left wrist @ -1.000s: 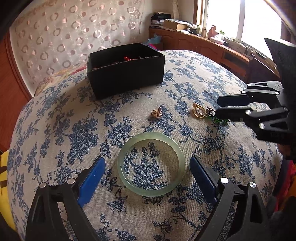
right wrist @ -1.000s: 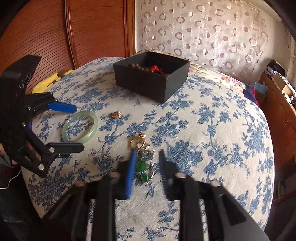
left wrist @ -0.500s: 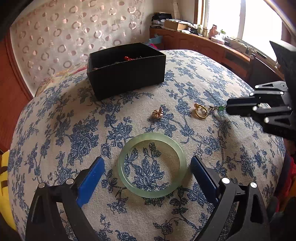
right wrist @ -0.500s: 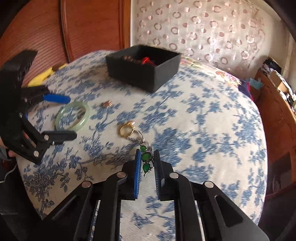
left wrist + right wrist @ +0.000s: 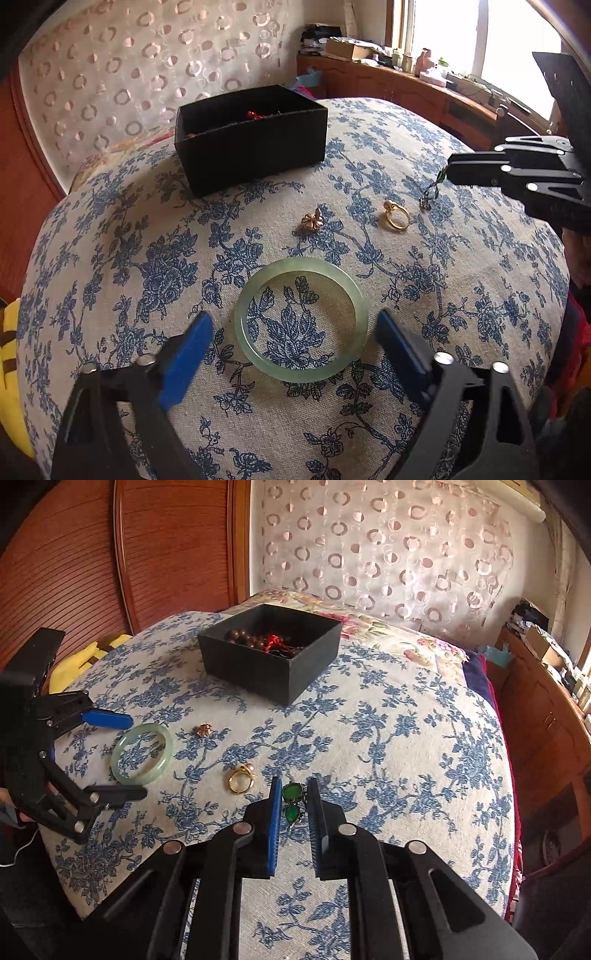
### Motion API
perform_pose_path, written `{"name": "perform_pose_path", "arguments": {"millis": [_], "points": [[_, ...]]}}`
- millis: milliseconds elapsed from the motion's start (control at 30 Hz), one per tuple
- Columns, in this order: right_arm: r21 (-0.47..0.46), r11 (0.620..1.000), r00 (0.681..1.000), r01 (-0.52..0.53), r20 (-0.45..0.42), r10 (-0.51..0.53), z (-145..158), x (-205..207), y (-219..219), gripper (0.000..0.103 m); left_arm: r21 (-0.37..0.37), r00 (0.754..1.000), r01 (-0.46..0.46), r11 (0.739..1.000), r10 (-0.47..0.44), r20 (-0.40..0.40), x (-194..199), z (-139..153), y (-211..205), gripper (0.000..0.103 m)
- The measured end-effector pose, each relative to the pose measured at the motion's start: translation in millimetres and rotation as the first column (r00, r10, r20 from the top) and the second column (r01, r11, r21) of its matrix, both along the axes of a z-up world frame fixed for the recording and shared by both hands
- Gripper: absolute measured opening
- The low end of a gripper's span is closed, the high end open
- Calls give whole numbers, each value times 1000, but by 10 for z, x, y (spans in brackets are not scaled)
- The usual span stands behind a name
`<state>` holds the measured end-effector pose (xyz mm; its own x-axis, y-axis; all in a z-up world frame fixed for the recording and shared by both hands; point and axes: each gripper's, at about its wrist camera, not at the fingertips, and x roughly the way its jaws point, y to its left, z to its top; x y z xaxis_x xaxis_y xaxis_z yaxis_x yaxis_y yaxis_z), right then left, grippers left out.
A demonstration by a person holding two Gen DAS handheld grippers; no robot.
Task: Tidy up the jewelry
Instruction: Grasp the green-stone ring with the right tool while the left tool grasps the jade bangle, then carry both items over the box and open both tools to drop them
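Note:
My right gripper [image 5: 292,794] is shut on a green stone pendant [image 5: 291,792], held just above the blue-flowered cloth; its chain [image 5: 428,197] hangs from the gripper in the left wrist view. My left gripper [image 5: 293,334] is open, its blue pads either side of a pale green jade bangle [image 5: 301,319] lying flat; the bangle also shows in the right wrist view [image 5: 142,754]. A gold ring [image 5: 397,218] and a small rose-gold flower piece [image 5: 312,221] lie between bangle and black box [image 5: 251,142]. The box [image 5: 273,664] holds brown beads and a red cord.
The round cloth-covered table [image 5: 406,738] falls away at its edges. A wooden wall panel [image 5: 166,546] and sheer patterned curtain [image 5: 388,546] stand behind. A wooden sideboard with clutter [image 5: 424,85] runs along the window side.
My right gripper closed on the green pendant and lifted it off the cloth, away from the gold ring. My left gripper stayed open around the bangle.

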<state>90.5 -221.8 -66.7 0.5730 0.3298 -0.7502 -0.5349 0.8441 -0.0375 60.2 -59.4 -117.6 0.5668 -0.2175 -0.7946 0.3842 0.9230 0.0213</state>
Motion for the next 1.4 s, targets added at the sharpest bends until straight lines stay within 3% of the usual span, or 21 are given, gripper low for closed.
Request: {"name": "perform_pose_path", "arguments": {"millis": [33,467,1033,1400], "points": [[1,1000,1000,-4,1,4,0,-4,12,15,-3,1000,-1,1000,1,4,-7,12,4,69],[37,999,999,-20,48,19,225,99,117,15,-34,997,-31,999,33,63,23,199,101,69],[102,990,989,-97,121,84,682,756,494,15,-71,984,-80,994,90,152,424,714,303,69],[103,983,988,-150,61,145,493,1251,706,16,-83,979,-112,990,124,161,959,823,321,69]]}}
